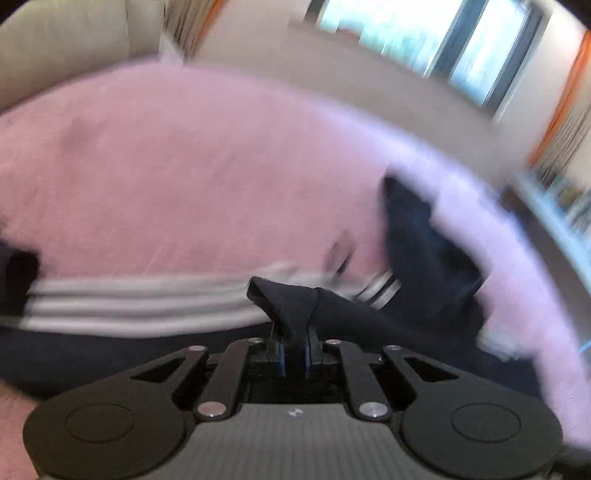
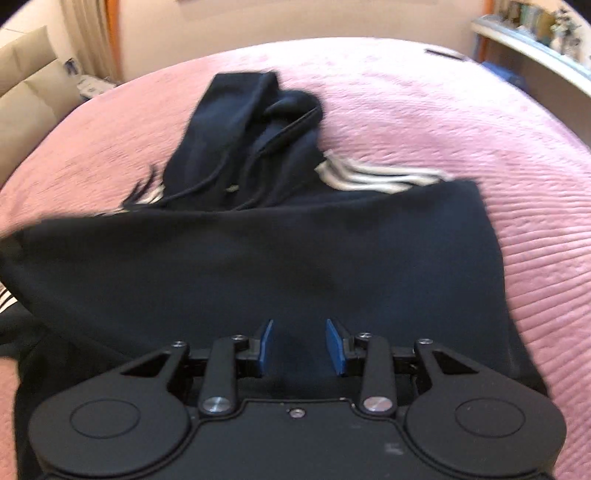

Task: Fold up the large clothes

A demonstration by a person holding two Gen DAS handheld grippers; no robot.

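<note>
A dark navy hoodie (image 2: 258, 266) with white sleeve stripes lies on a pink bedspread (image 2: 424, 118); its hood (image 2: 251, 122) points away at the far side. My right gripper (image 2: 300, 345) is open just above the near part of the hoodie, with blue pads (image 2: 334, 345) apart and nothing between them. In the left wrist view my left gripper (image 1: 294, 354) is shut on a pinched fold of the hoodie (image 1: 291, 299), and the white stripes (image 1: 140, 302) run to its left. This view is blurred.
The pink bedspread (image 1: 166, 166) covers the bed. A beige padded headboard (image 2: 26, 88) stands at the far left. A shelf with small items (image 2: 535, 33) is at the far right. Windows (image 1: 443, 44) show behind the bed in the left wrist view.
</note>
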